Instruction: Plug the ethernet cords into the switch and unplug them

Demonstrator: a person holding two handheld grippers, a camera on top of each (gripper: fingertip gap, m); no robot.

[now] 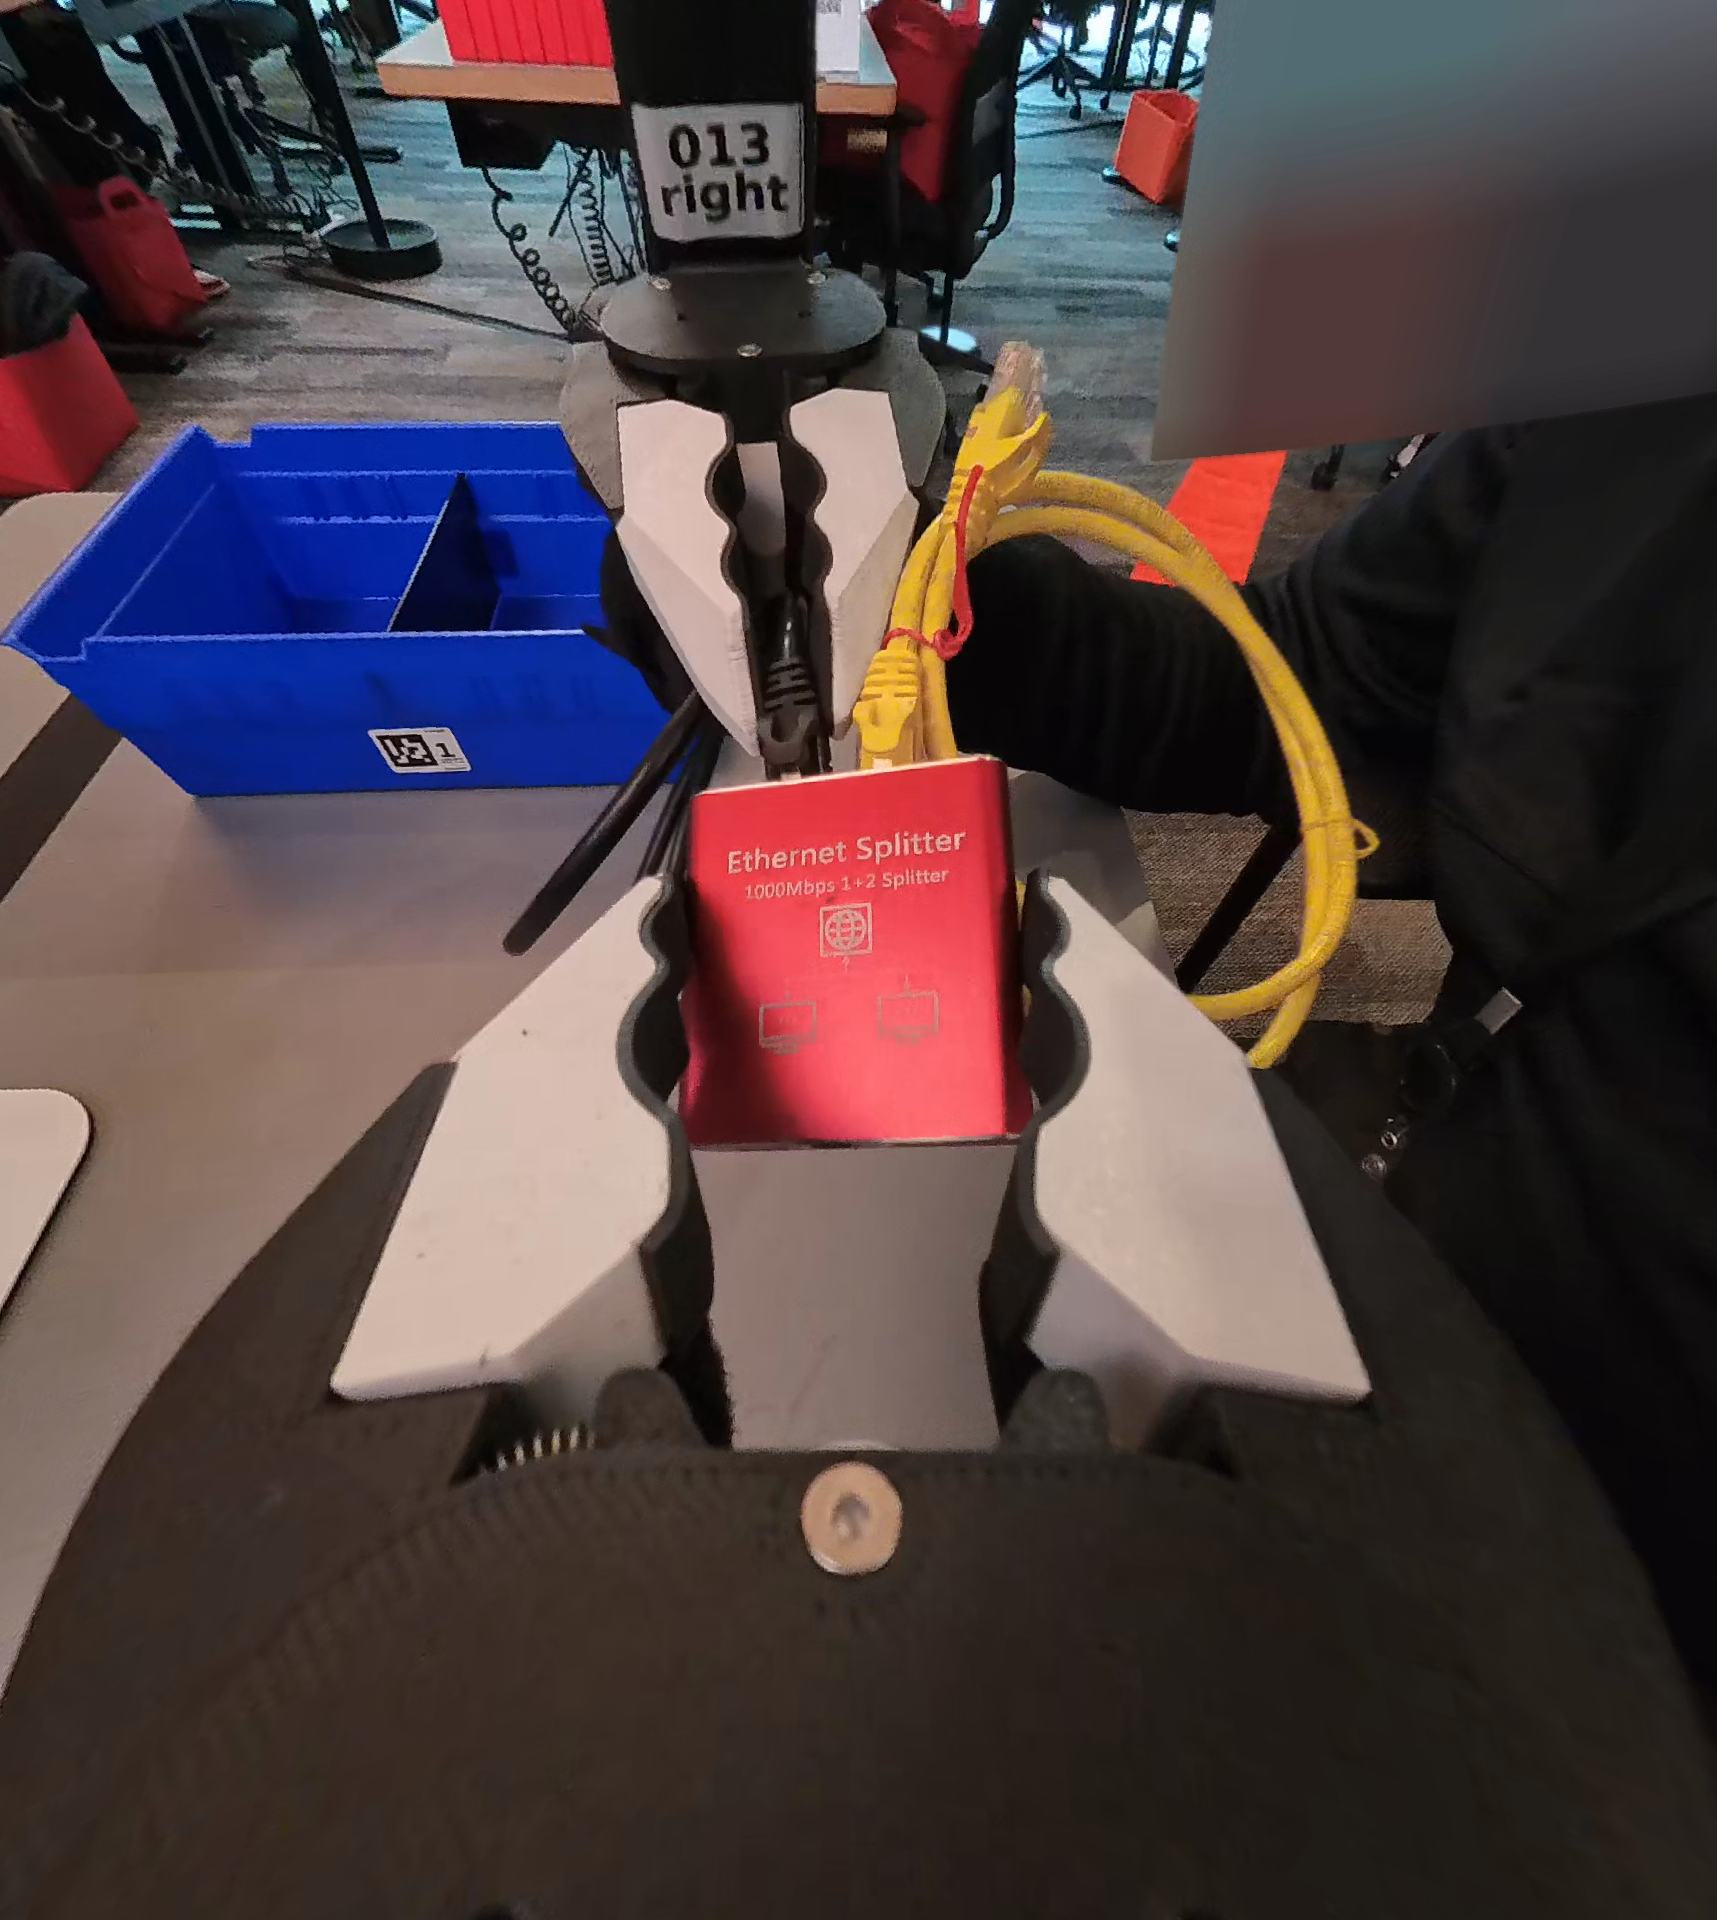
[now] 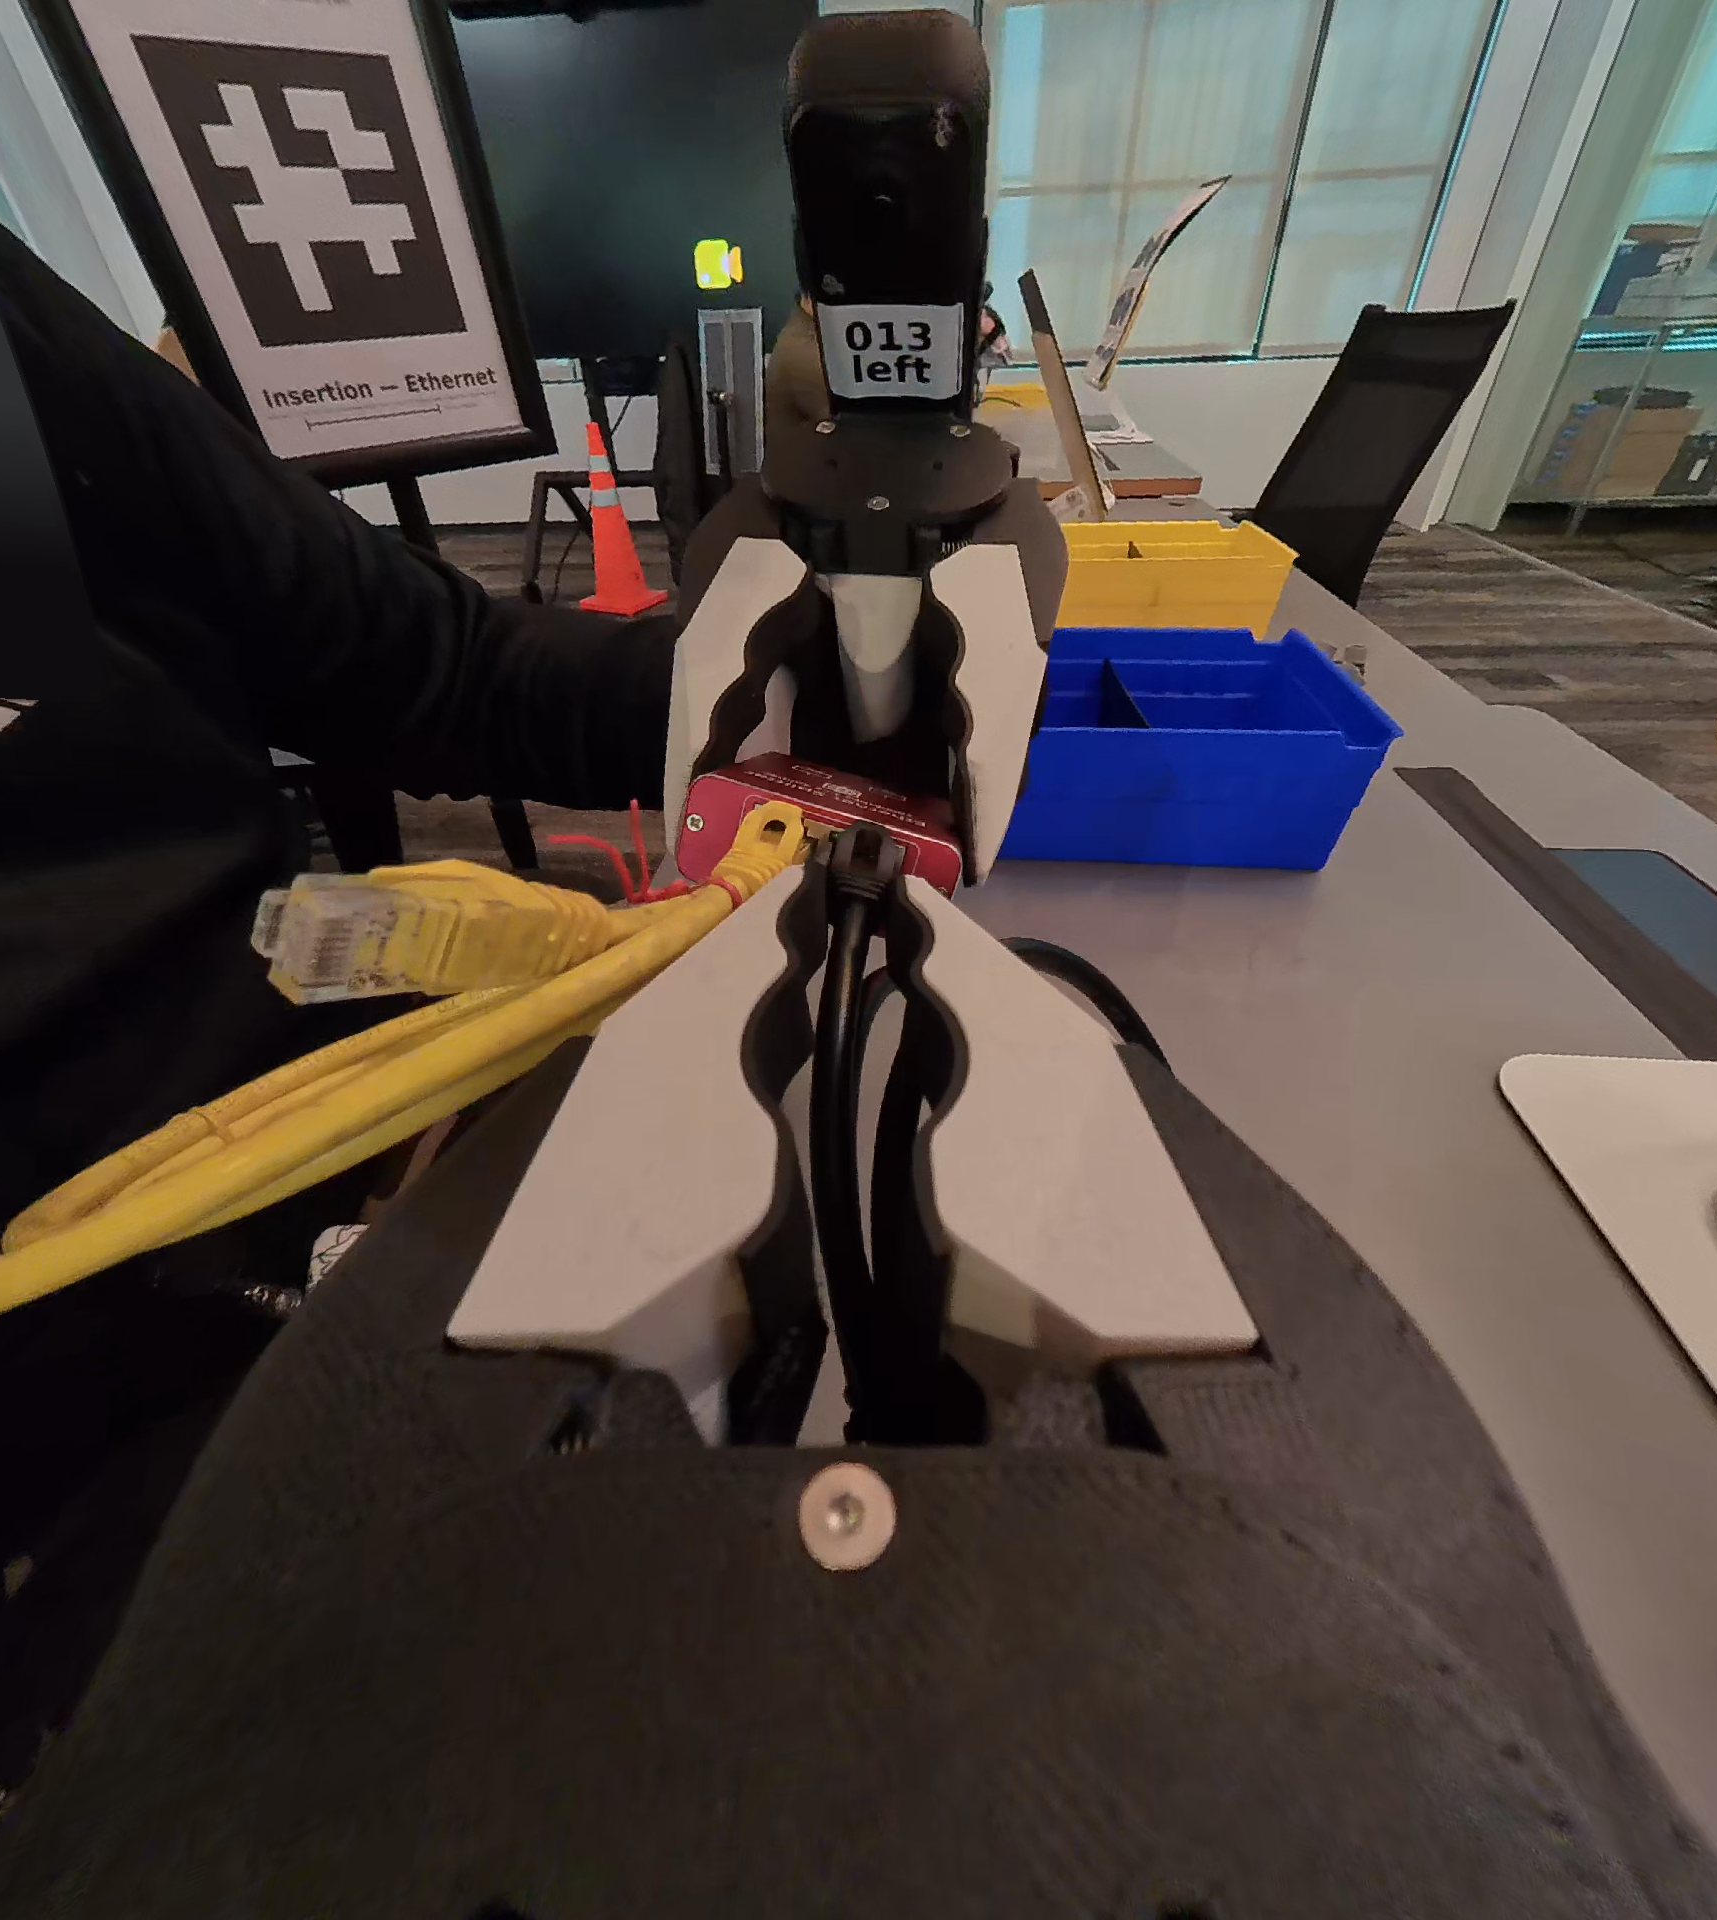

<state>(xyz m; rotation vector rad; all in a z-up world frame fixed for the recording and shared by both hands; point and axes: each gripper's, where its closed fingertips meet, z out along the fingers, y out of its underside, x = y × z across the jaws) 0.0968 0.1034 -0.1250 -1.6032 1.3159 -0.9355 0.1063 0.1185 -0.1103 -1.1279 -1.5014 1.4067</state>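
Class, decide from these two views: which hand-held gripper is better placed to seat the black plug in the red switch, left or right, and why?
Right, probably. The right hand-held gripper is shut on the black cord, its plug at the red switch port beside the yellow cord. The left hand-held gripper is occupied bracing the switch.

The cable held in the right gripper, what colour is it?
Black. The black ethernet cable shows best in the right wrist view, running between the right gripper fingers.

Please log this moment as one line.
left gripper: holds switch | right gripper: holds black plug at port | yellow cord: plugged in
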